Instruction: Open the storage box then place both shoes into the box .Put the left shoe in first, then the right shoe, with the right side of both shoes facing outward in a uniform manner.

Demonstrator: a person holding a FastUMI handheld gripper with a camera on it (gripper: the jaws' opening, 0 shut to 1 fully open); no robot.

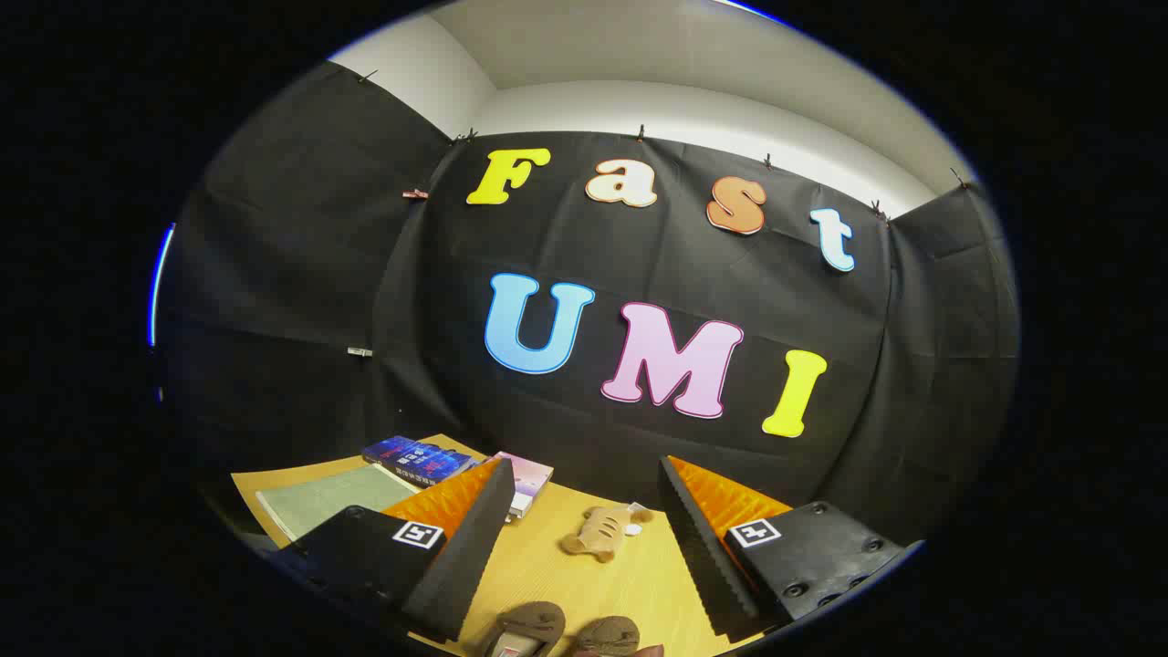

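Observation:
My gripper (584,493) is open, raised above a wooden table (630,584), its two fingers spread wide with nothing between them. Low between the fingers, close to me, the tops of two brown shoes show side by side: one (532,628) nearer the left finger and one (610,634) to its right. Most of each shoe is cut off from sight.
A small tan plush toy (602,531) lies on the table ahead, between the fingers. Beyond the left finger are a grey-green mat (324,500), a dark blue book (420,459) and a pale pink book (529,482). The black cloth wall stands just behind the table.

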